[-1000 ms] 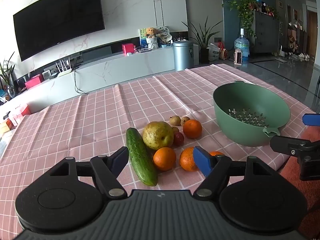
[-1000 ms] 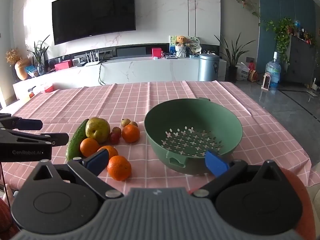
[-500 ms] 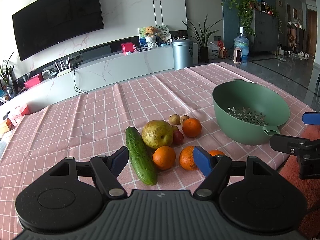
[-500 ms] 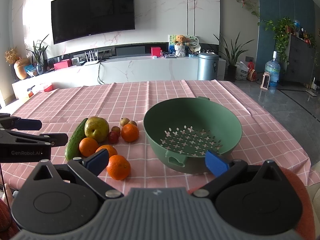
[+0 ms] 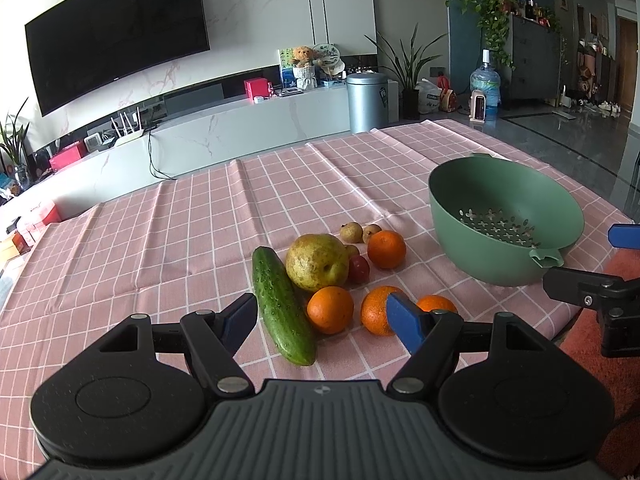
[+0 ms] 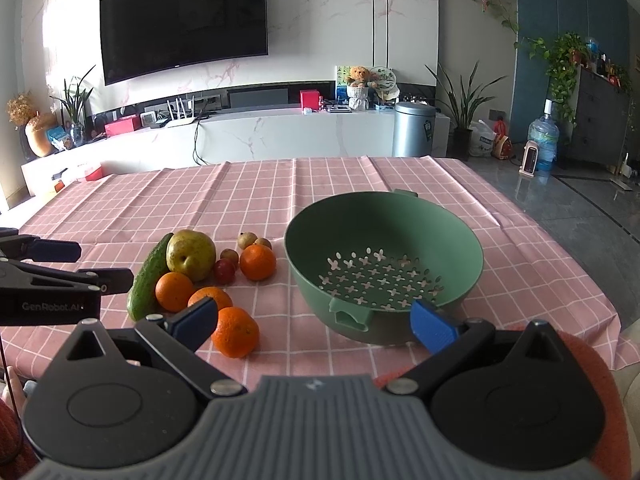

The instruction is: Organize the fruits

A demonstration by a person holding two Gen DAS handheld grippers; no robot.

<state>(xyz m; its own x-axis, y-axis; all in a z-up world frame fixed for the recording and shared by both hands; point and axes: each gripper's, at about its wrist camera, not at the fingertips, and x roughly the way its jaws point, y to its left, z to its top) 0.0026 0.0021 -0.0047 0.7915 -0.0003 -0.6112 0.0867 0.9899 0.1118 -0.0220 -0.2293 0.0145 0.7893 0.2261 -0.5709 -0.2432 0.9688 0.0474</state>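
Note:
A green colander [image 5: 505, 216] [image 6: 384, 268] stands empty on the pink checked tablecloth [image 5: 200, 224]. Left of it lies a cluster: a cucumber [image 5: 282, 304] [image 6: 149, 278], a yellow-green pear [image 5: 318, 262] [image 6: 191, 255], several oranges [image 5: 386, 249] [image 6: 235, 332], a red plum [image 5: 359, 269] and small brown fruits [image 5: 352, 232]. My left gripper [image 5: 324, 320] hangs open just short of the cucumber and the near oranges, holding nothing. My right gripper [image 6: 316, 322] is open too, spanning the gap between the nearest orange and the colander's near handle [image 6: 351, 312].
The table's right edge [image 6: 580, 264] drops to a grey floor. Behind the table runs a white TV console [image 6: 280, 136] with a wall TV [image 6: 184, 36], a metal bin [image 6: 414, 130], plants and a water bottle [image 6: 542, 142]. The cloth's far half is bare.
Both grippers have shifted only slightly; the fruit and colander sit a little higher in the left wrist view. Nothing on the table has moved, and both grippers stay open.

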